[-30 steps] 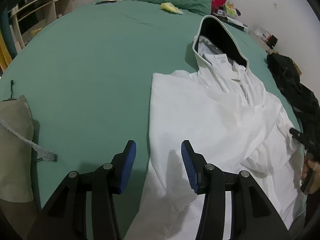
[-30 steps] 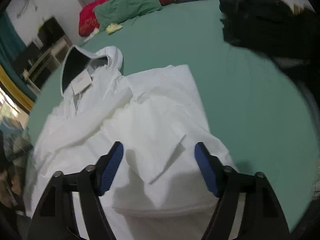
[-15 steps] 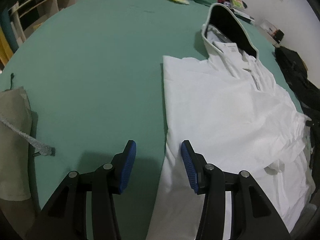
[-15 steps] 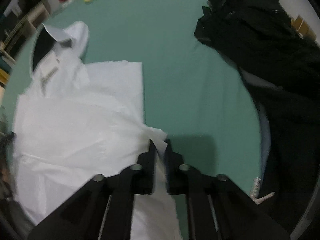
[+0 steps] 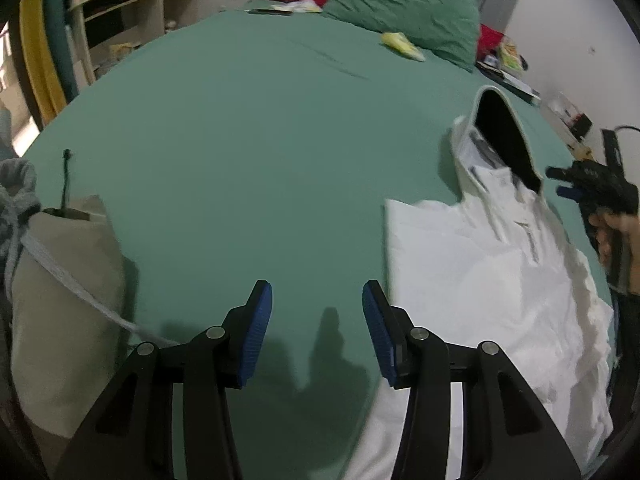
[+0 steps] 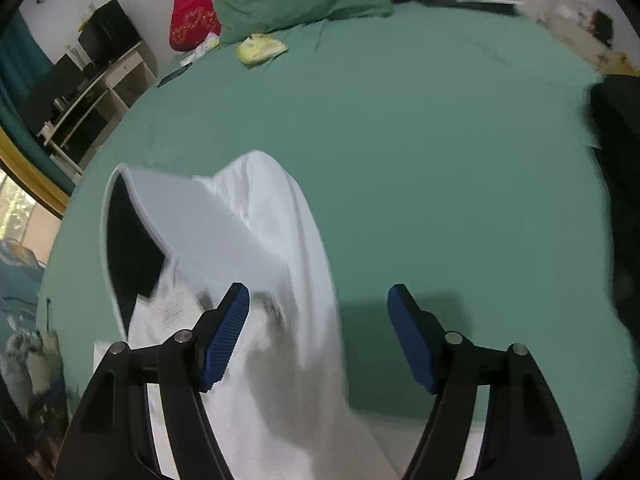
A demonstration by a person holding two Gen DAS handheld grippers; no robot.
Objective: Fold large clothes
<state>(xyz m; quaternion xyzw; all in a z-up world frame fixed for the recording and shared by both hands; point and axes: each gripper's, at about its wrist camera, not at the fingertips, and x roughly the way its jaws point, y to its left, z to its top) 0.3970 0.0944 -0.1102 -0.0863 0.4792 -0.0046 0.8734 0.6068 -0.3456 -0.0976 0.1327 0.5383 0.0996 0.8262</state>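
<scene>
Left gripper: jaws spread wide, nothing between them, above bare green bedsheet, just left of the garment's edge. Right gripper: jaws spread wide, empty, above the hood. White hooded garment: lies flat on the sheet, dark-lined hood pointing toward the pillows. Beige cloth with grey cord: at left. Green pillow, red pillow: at bed's head. Black clothing: at right.
</scene>
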